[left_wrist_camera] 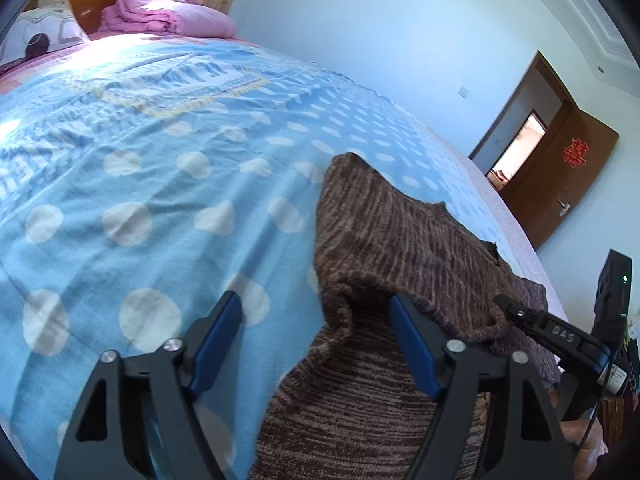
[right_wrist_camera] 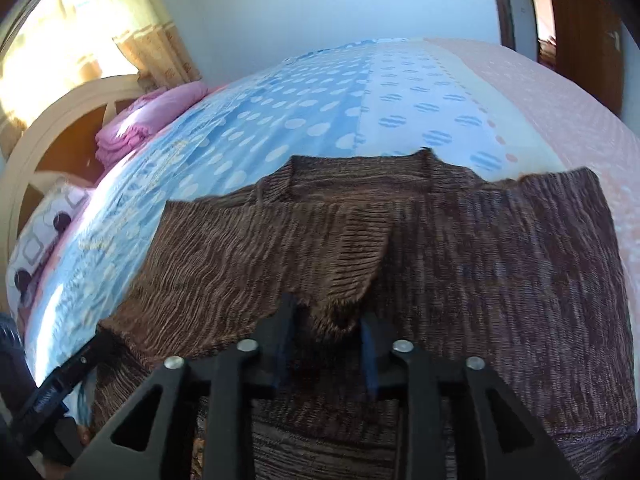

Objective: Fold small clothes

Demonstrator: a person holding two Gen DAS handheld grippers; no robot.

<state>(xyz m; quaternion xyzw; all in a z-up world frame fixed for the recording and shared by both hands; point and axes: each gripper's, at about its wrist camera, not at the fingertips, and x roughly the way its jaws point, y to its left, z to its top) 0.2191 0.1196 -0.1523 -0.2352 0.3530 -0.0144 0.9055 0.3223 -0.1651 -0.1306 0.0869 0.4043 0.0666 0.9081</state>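
A brown knitted sweater lies spread on the bed, neckline away from me. My left gripper is open just above its left edge: the left pad is over the sheet and the right pad over the knit, pressing on nothing. One finger of it shows at the lower left of the right wrist view. My right gripper is shut on a raised flap of the sweater, which stands up between its narrow jaws. Its fingertip shows at that lifted fold in the left wrist view.
The bed carries a blue polka-dot sheet, with a pink strip along its right side. A folded pink quilt and a patterned pillow lie at the headboard. An open wooden door stands beyond the bed.
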